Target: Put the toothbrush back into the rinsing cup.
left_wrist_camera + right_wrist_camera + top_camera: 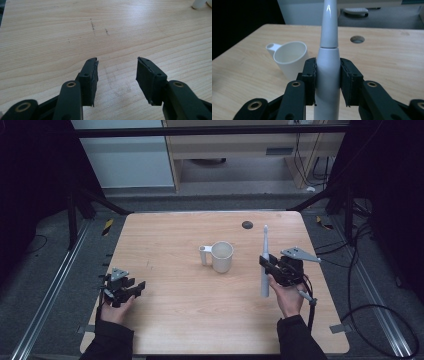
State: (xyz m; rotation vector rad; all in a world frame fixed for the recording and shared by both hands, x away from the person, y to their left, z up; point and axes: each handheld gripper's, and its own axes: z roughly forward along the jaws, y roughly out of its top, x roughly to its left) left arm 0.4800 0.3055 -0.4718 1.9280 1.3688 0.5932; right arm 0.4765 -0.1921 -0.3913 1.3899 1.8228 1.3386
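My right gripper [327, 82] has its pads clamped on the body of the white electric toothbrush [328, 50], long axis upright, head end topmost. The white cup [221, 256] stands just to its left on the table [190, 320], mouth up. My left gripper [125, 289] rests farther off, jaws apart, holding nothing.

The wooden tabletop [200, 320] is pale, with a few short dark scuff marks [93, 25] toward its left half. A round dark cable hole [247, 224] sits close to the far edge, right of the middle. Beyond the far edge stands a light wooden cabinet [240, 150] on grey carpet [225, 200]. Black cables [370, 315] loop over the floor past the right edge, and metal rails [45, 295] run along both sides.
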